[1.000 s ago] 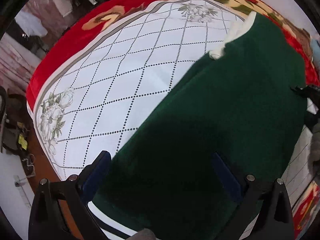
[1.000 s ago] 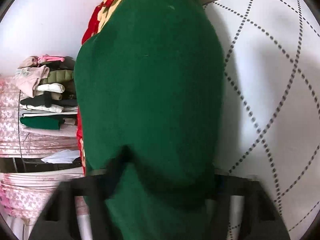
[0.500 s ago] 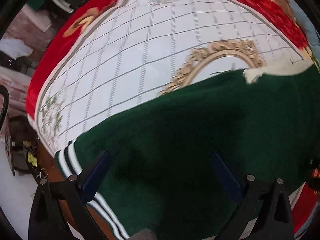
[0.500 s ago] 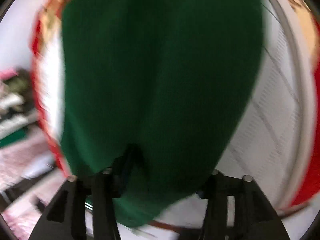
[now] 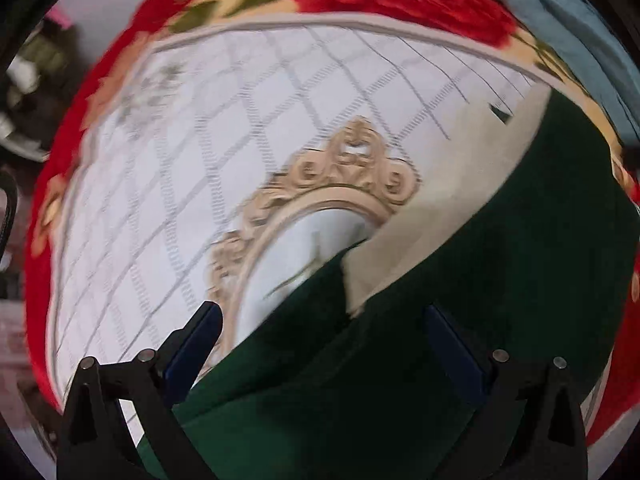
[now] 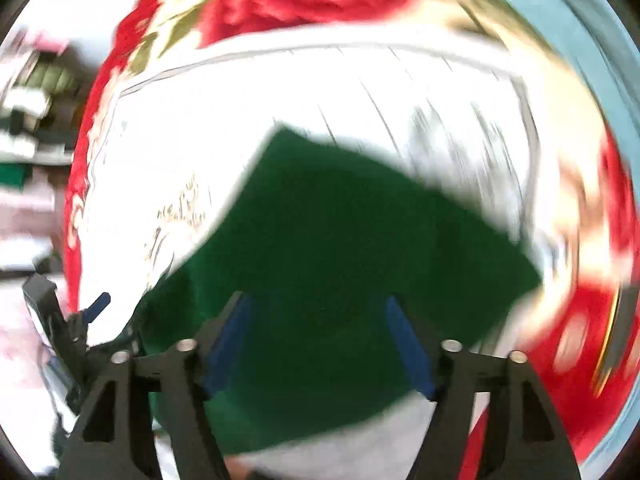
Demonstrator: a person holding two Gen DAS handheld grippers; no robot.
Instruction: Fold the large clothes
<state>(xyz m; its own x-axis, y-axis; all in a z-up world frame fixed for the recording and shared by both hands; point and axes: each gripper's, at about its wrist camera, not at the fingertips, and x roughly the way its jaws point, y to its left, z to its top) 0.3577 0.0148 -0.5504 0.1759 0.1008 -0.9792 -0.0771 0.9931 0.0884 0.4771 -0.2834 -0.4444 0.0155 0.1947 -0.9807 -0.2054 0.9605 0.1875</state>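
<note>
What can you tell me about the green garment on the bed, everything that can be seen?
The dark green garment looks like thick, soft fleece or knit. A cream inner layer shows along its upper edge. It lies spread on the white and red floral blanket, seemingly folded. In the blurred right wrist view its outline is angular. Neither view shows a pad gripping it.

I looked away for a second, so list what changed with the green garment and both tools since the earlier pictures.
The right tool let go: it was clamped on the green garment, and now its jaws are opening and it has lifted above the garment, which lies folded on the blanket. The left tool swept along the garment to its cream lining. Unchanged: the left tool is open and empty, and the garment is on the blanket.
</note>
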